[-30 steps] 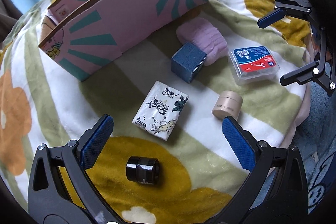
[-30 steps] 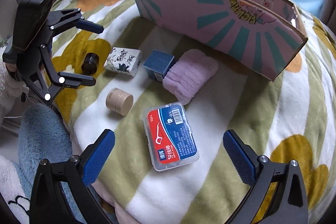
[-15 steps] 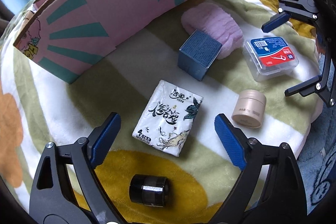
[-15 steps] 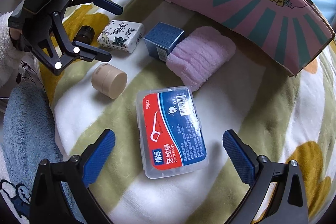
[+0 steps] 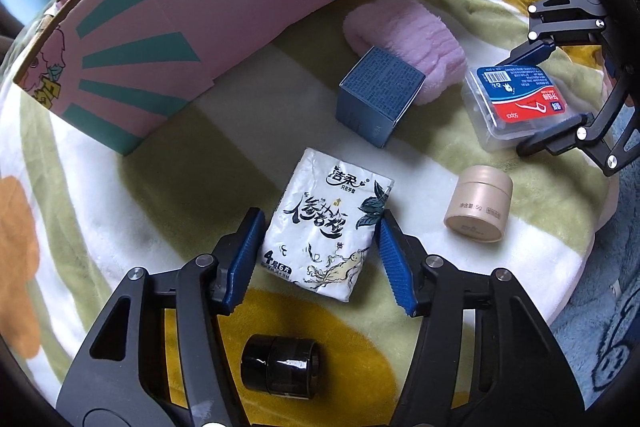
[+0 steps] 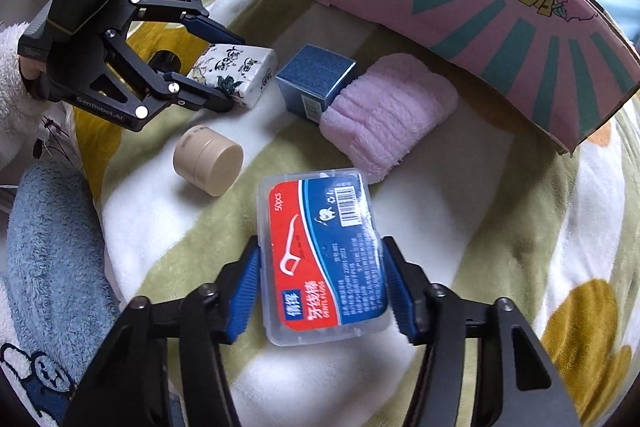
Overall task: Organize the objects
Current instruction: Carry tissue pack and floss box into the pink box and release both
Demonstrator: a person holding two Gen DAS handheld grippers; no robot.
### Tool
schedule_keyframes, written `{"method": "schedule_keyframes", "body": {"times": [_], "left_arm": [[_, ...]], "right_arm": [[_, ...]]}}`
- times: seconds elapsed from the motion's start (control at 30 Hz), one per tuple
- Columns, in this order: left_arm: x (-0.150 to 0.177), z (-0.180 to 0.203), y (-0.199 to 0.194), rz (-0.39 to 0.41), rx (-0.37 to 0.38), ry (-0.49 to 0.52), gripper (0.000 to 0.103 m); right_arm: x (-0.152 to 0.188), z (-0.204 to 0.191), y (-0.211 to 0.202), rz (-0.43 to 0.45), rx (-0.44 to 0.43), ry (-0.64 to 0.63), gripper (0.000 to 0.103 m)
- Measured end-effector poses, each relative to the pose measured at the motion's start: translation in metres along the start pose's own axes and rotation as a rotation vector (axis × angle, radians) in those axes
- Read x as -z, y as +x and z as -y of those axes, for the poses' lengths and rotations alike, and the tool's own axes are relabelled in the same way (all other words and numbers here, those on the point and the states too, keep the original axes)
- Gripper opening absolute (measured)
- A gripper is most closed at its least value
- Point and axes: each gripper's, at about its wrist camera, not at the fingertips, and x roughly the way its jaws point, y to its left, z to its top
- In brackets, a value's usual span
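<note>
On a flowered blanket (image 5: 132,211), the left gripper (image 5: 318,253), just closing, squeezes the tissue pack (image 5: 328,231) across its width; the right gripper (image 6: 320,287), also closing, clamps the floss box (image 6: 326,259), long axis running away, box (image 6: 500,15) beyond.

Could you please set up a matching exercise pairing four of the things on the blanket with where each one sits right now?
Things:
1. tissue pack
2. floss box
3. black jar
4. blue box

Places:
A. against the pink towel
B. between the right gripper jaws
C. between the left gripper jaws
D. on a yellow flower, nearest the left camera

Pairs: 1-C, 2-B, 3-D, 4-A
</note>
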Motion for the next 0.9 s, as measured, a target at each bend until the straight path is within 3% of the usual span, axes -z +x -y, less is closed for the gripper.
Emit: {"method": "schedule_keyframes", "body": {"times": [0.43,0.73,0.83,0.9], "left_arm": [[-0.006,0.002,-0.032,0.044,-0.04,-0.025,0.053],[-0.009,0.005,-0.079,0.128,-0.031,-0.07,0.053],[-0.015,0.004,-0.099,0.154,-0.048,-0.077,0.053],[-0.021,0.003,-0.109,0.174,-0.055,-0.079,0.053]], "right_arm": [[0.007,0.002,-0.026,0.026,0.051,0.017,0.051],[0.014,0.012,-0.066,0.079,0.068,0.063,0.051],[-0.003,0.021,-0.076,0.1,0.084,0.077,0.051],[-0.015,0.002,-0.08,0.115,0.093,0.089,0.051]]}}
